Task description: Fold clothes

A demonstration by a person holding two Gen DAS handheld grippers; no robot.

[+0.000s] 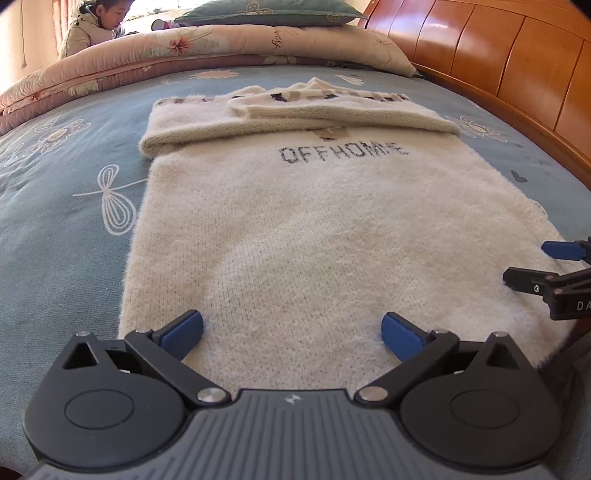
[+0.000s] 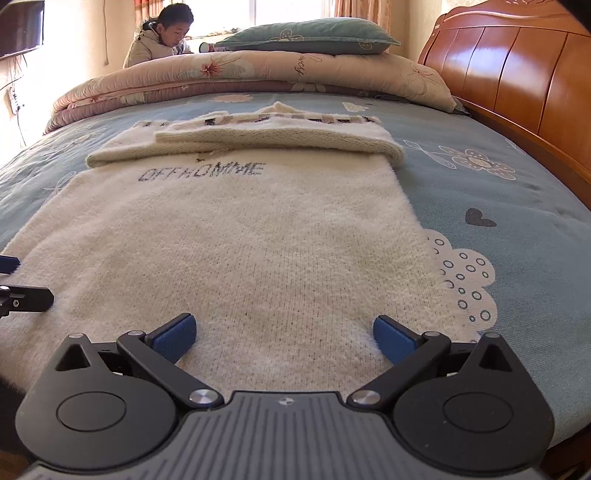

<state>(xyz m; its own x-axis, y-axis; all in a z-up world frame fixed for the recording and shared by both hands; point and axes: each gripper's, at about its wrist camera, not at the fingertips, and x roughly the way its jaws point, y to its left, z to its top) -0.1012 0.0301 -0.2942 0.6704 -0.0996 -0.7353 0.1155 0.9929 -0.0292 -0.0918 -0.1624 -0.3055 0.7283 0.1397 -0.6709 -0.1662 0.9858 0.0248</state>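
Observation:
A fluffy cream sweater [image 1: 303, 221] [image 2: 236, 236] with dark lettering lies flat on the blue bedsheet [image 1: 55, 206] [image 2: 517, 206], its sleeves folded across the chest at the far end. My left gripper [image 1: 291, 332] is open, its blue pads resting over the sweater's near hem on the left side. My right gripper [image 2: 284, 334] is also open over the near hem on the right side. The right gripper's fingers [image 1: 546, 273] show at the right edge of the left wrist view; the left gripper's fingers [image 2: 22, 291] show at the left edge of the right wrist view.
A folded pink floral quilt [image 1: 177, 55] [image 2: 229, 77] with a green pillow [image 2: 306, 35] on top lies across the far end of the bed. A wooden headboard [image 1: 498, 62] [image 2: 517, 85] runs along the right. A person [image 2: 162, 33] sits beyond the quilt.

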